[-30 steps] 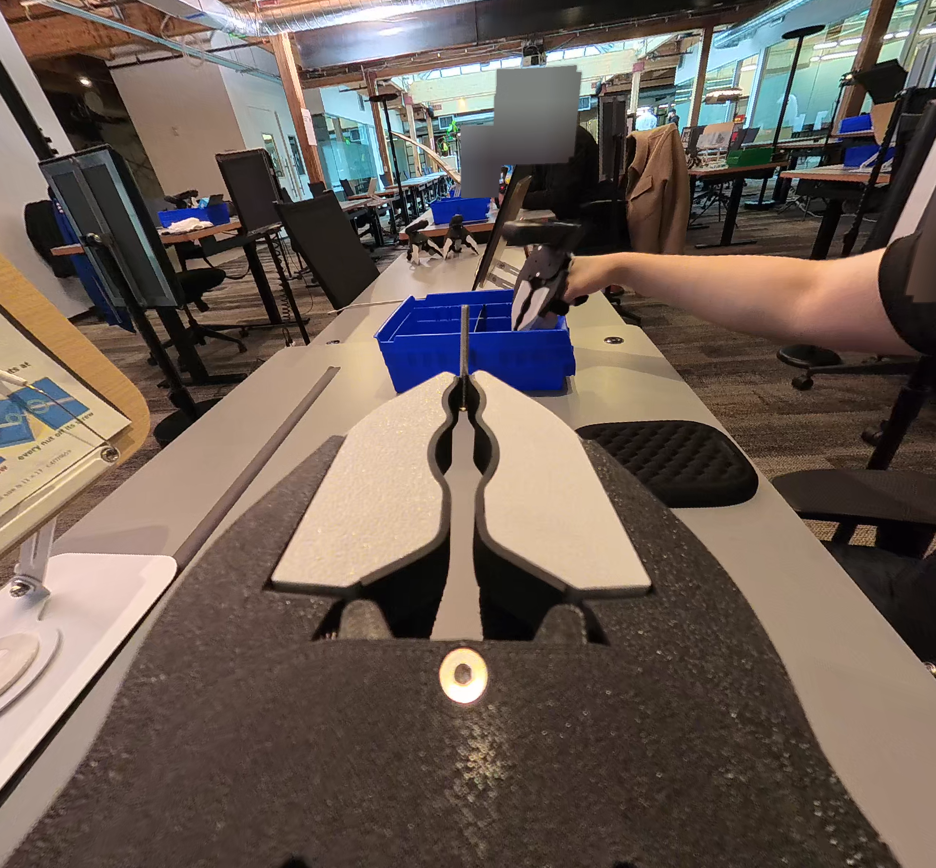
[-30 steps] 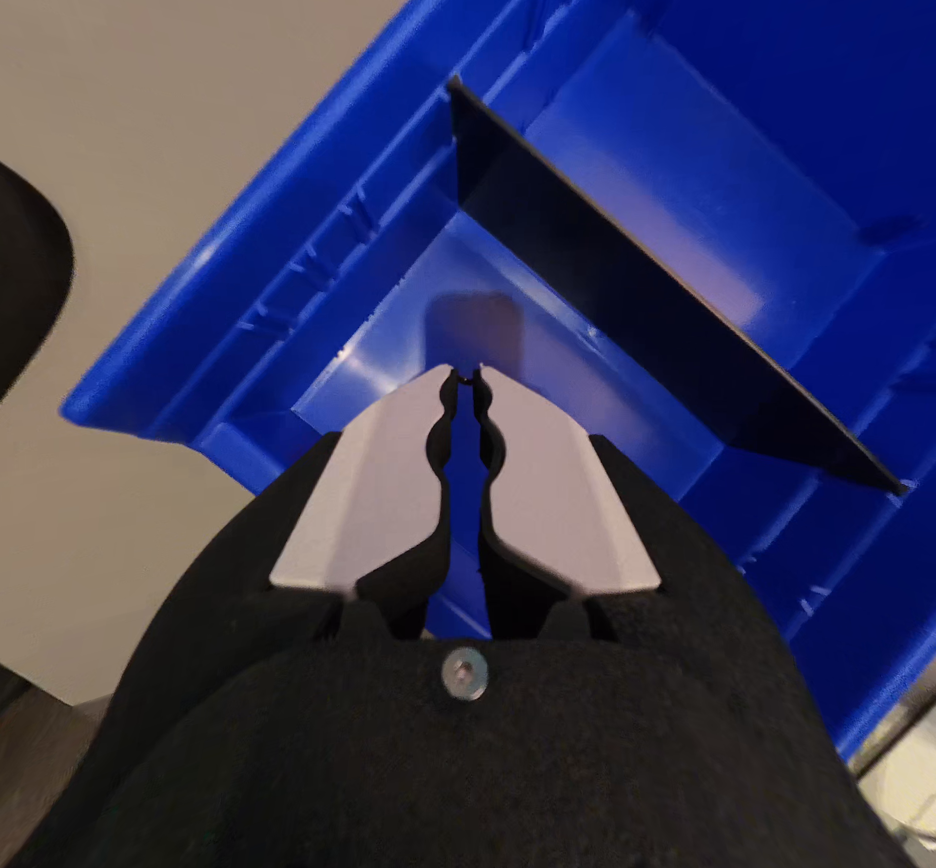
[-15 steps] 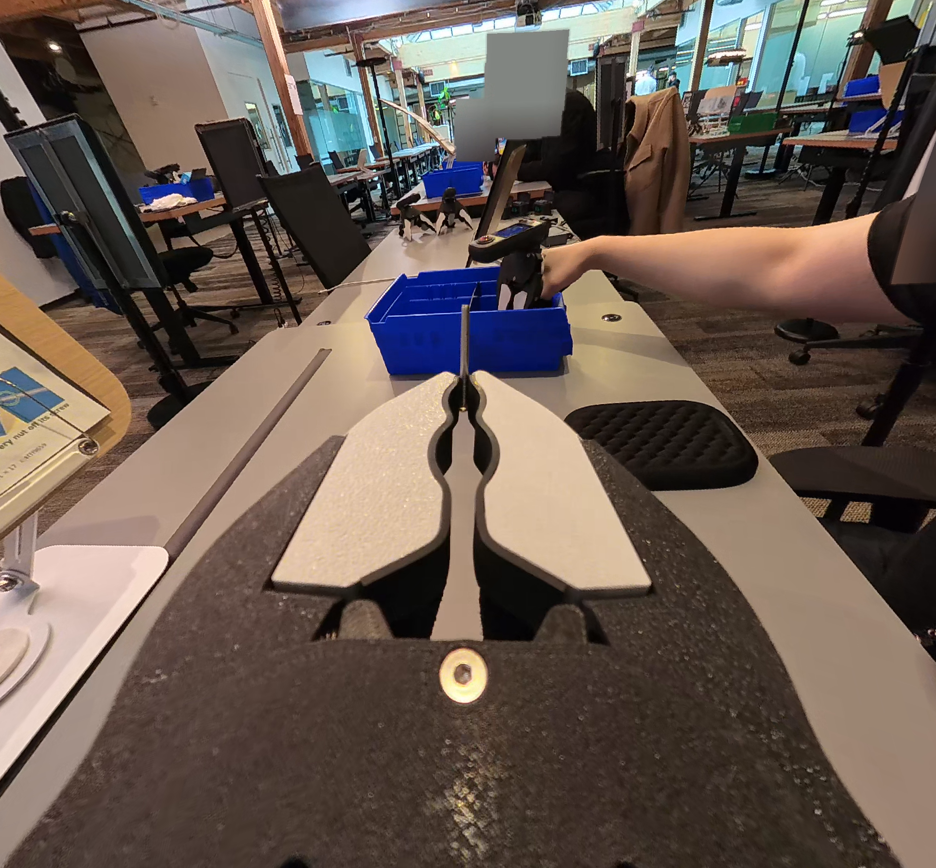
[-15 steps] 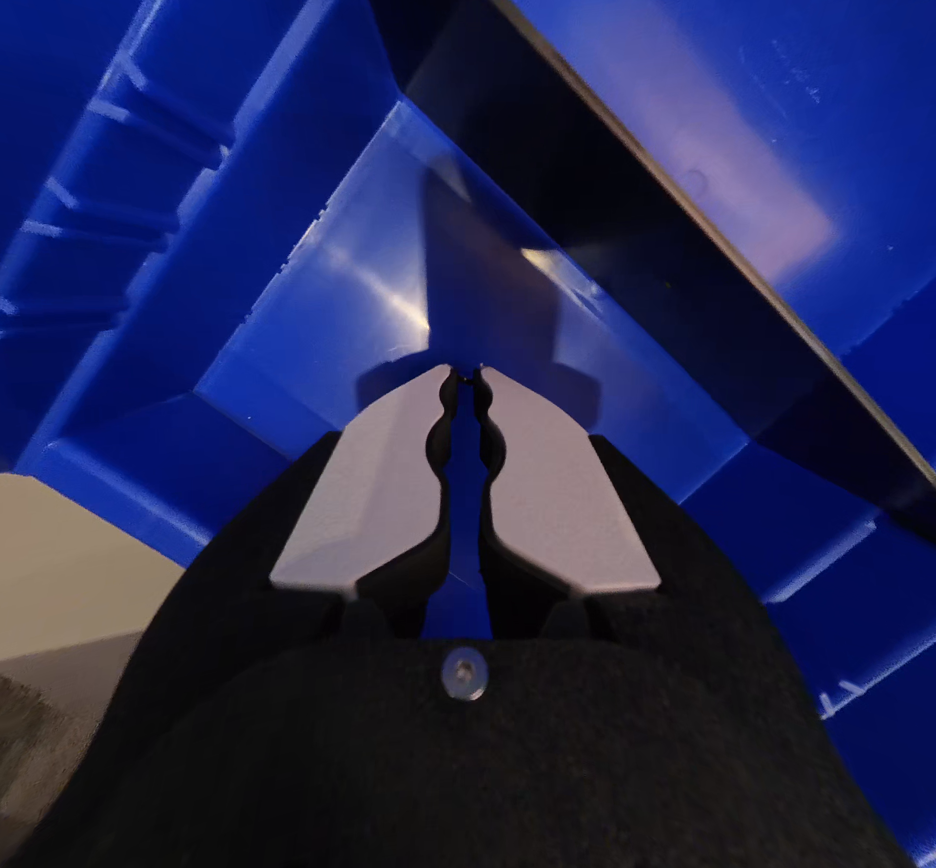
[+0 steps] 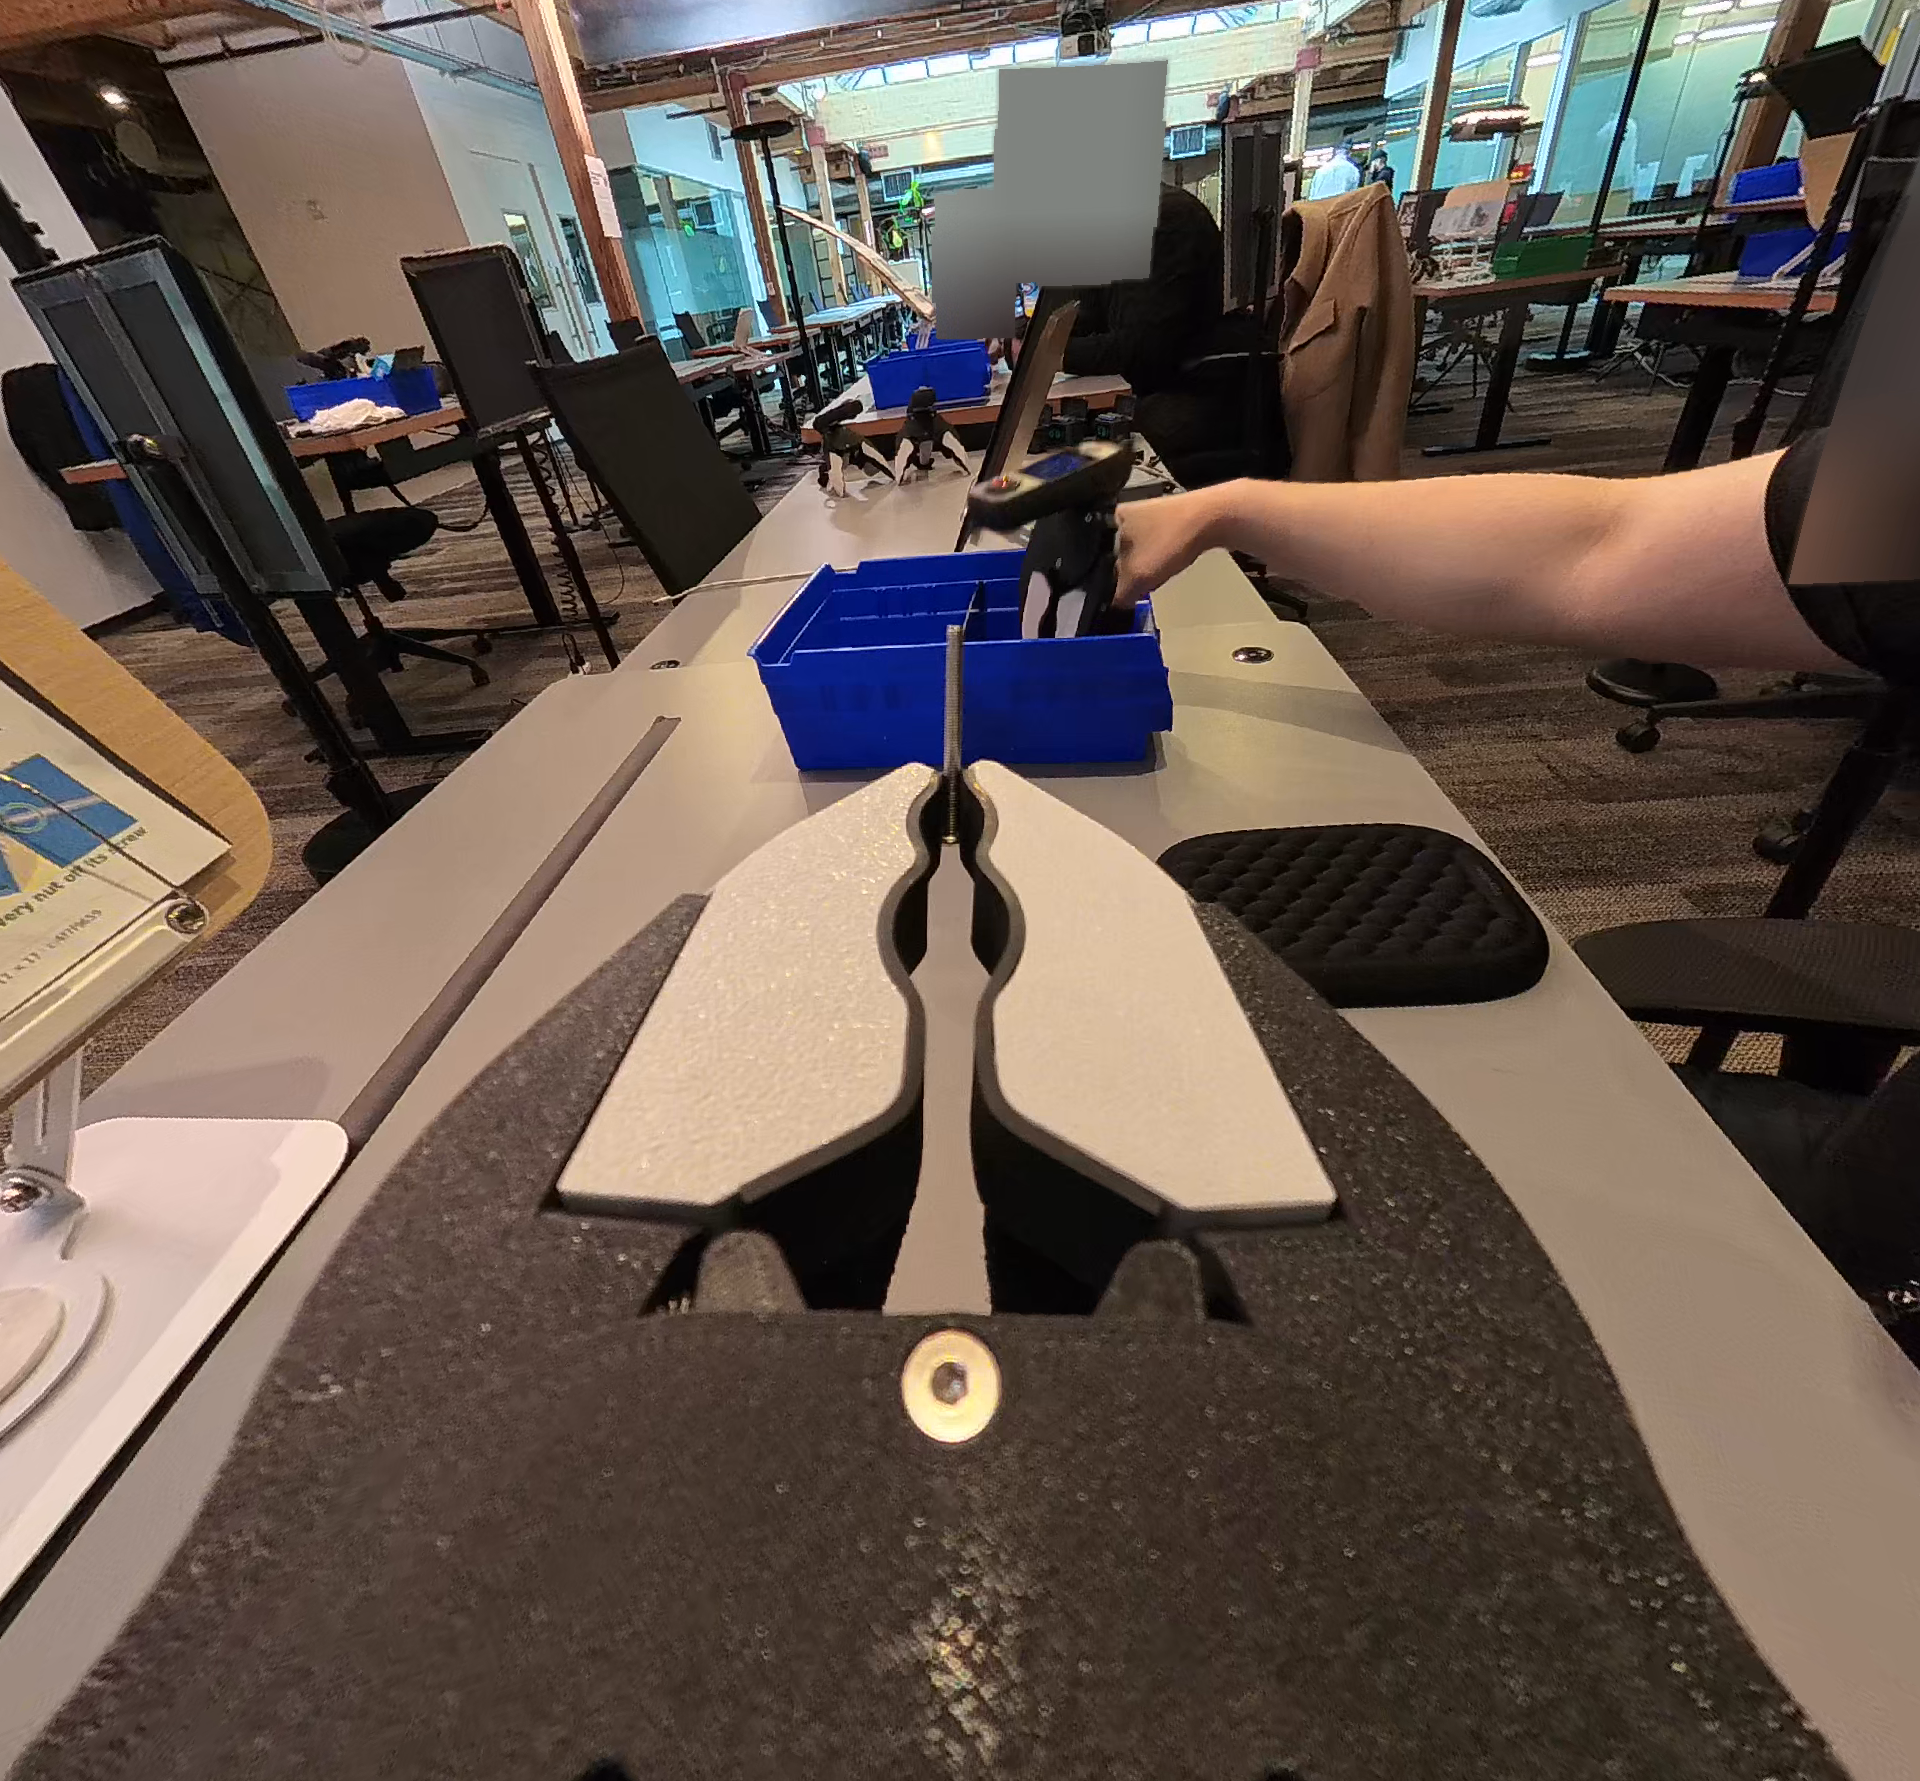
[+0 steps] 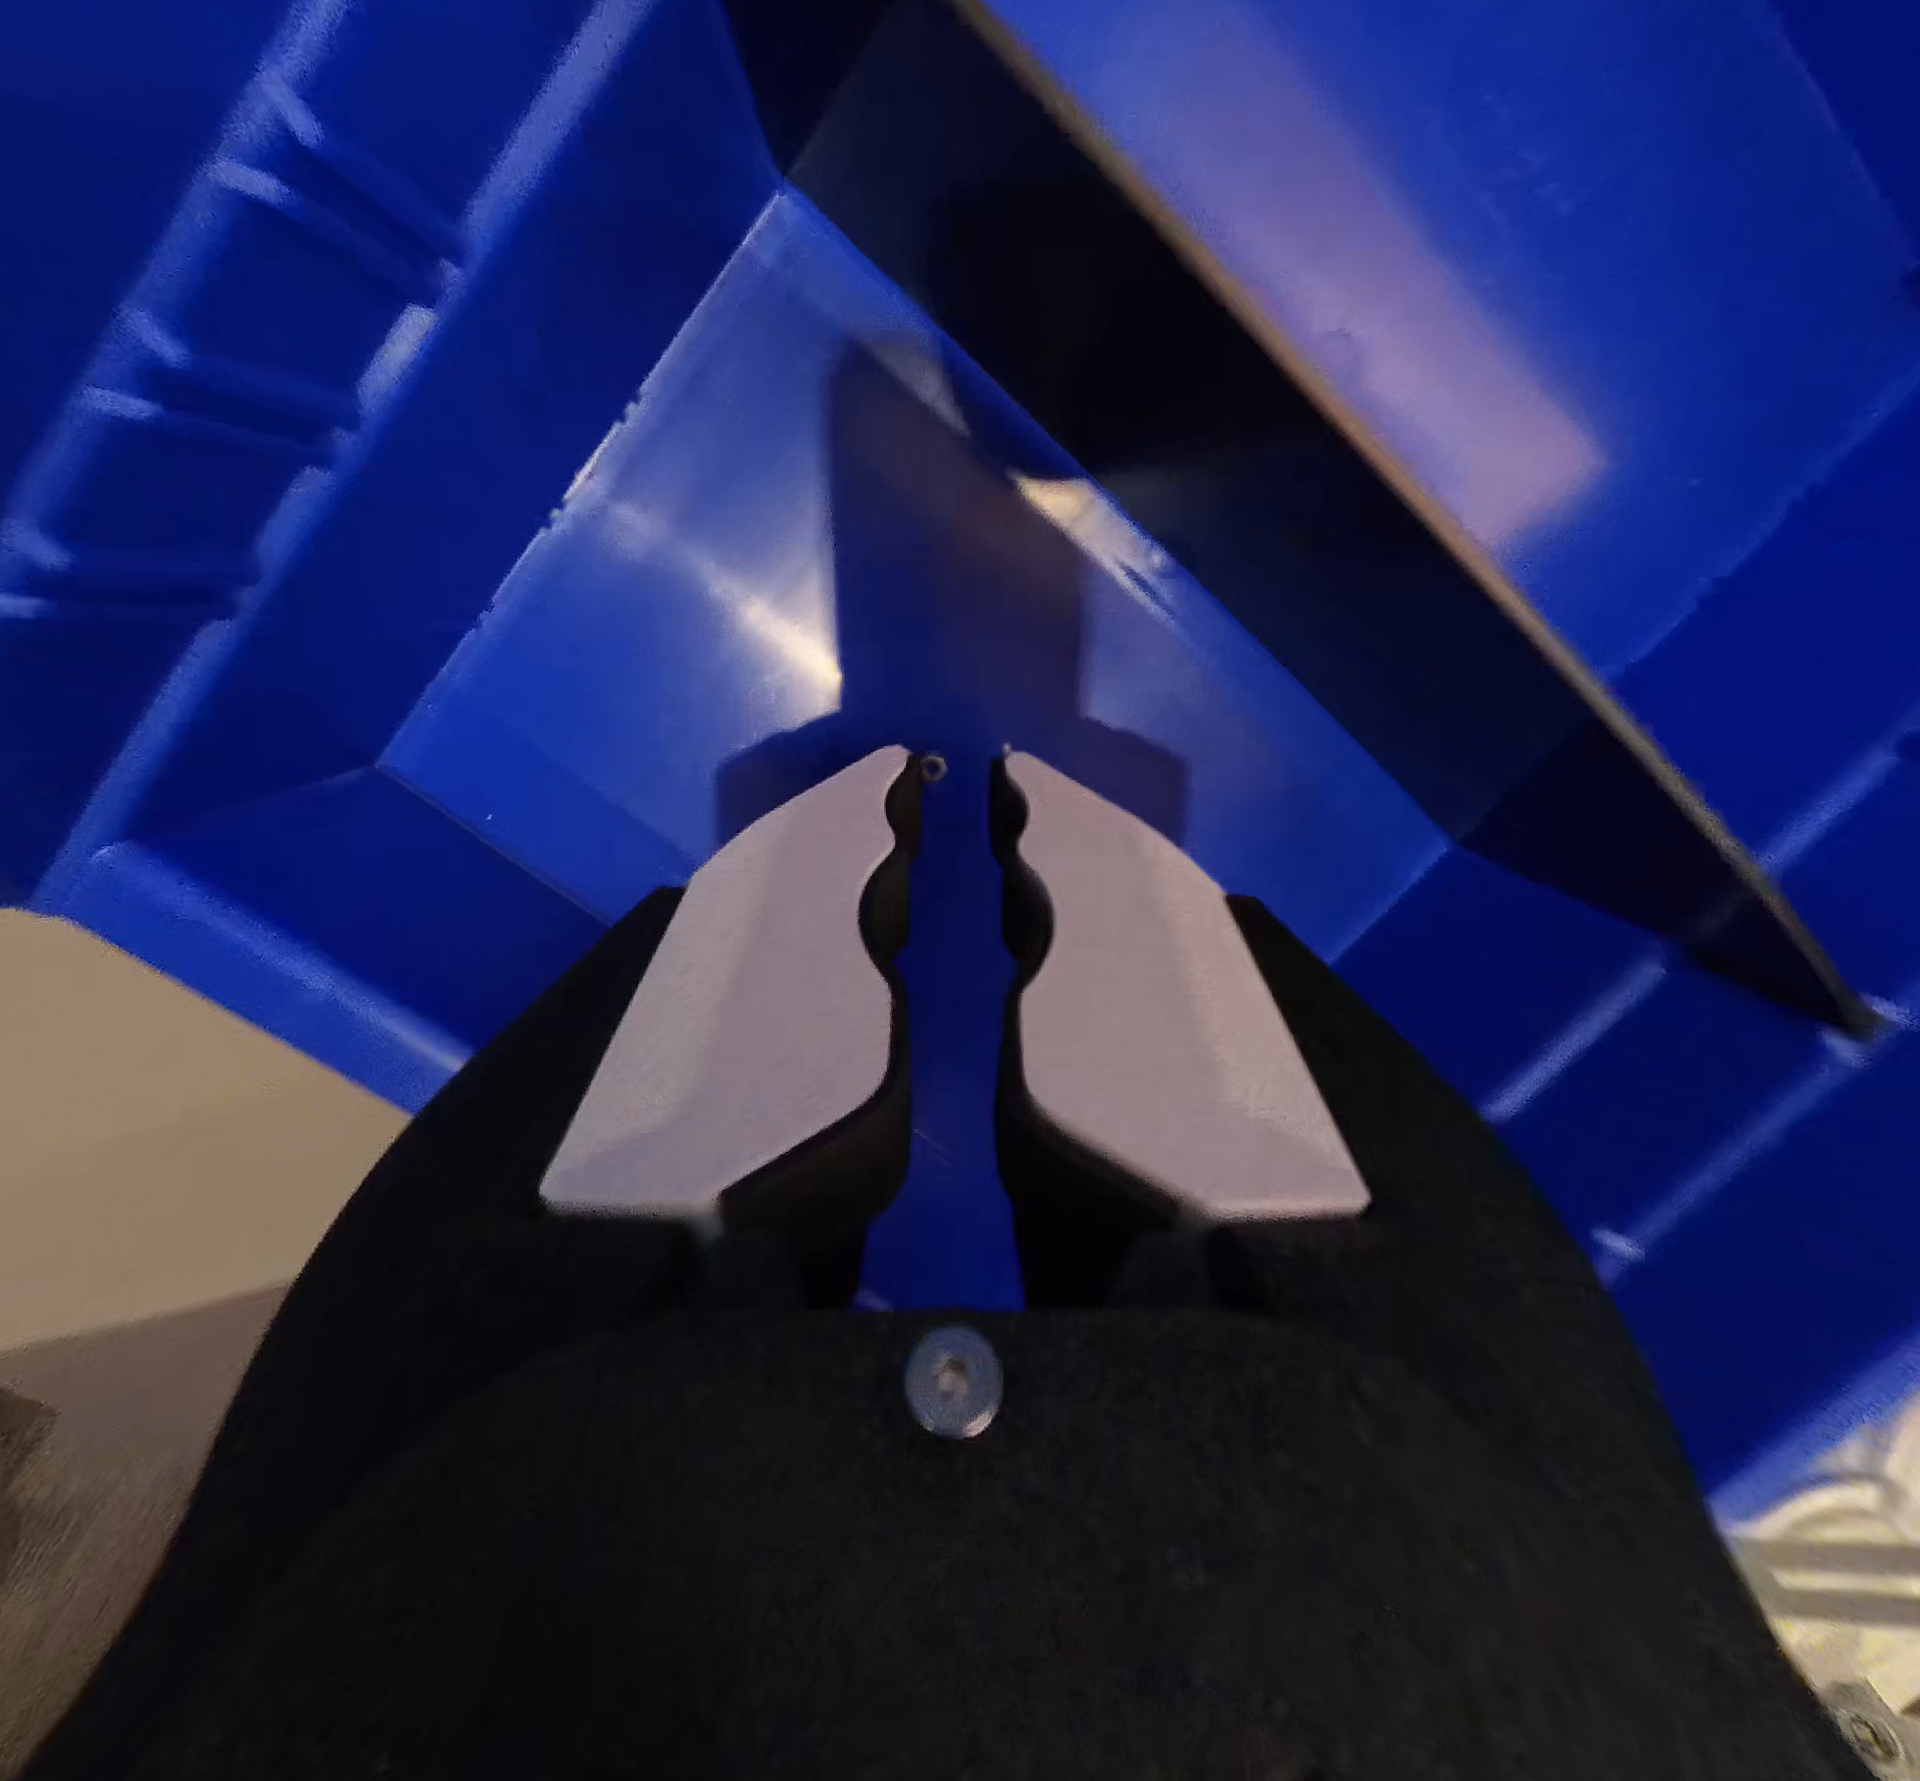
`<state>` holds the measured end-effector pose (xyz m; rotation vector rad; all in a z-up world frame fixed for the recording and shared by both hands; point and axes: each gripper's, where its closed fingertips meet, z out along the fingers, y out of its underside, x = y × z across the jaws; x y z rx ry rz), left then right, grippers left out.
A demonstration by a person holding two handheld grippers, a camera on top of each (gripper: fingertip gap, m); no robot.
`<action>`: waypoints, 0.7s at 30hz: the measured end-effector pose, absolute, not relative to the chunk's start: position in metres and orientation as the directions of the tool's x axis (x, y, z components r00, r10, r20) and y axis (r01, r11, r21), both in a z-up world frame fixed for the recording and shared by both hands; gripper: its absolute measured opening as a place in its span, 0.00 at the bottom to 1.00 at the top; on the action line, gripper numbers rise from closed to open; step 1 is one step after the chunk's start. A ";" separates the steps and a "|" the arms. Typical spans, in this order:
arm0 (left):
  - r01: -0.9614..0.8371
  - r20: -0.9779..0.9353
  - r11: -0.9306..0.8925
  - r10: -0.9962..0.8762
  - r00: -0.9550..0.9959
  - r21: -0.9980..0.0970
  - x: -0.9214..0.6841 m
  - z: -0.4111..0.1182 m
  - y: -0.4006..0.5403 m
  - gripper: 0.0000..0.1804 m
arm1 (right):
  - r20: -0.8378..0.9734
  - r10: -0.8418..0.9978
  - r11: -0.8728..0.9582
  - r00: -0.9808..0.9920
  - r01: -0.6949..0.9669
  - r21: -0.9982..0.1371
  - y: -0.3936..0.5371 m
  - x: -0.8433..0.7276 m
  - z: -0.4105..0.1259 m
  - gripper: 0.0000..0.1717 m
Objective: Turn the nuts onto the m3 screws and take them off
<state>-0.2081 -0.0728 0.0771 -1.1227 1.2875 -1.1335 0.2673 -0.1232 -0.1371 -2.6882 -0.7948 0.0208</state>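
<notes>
Left wrist view: printed sign point(image 5: 62, 858), partly legible

Upright threaded rod point(image 5: 953, 703) before divided blue bin point(image 5: 966, 692)

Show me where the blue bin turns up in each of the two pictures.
Left wrist view: the blue bin stands on the grey table, centre, beyond the thin threaded rod.
Right wrist view: the bin fills most of the picture, seen from inside.
Shared landmark: its dark divider.
</notes>
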 end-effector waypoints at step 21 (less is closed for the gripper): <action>0.066 -0.106 0.103 -0.993 -0.042 -0.992 -0.191 0.093 -0.085 0.01 | 0.231 0.861 0.223 0.452 0.073 -0.972 -0.103 -0.142 0.119 0.08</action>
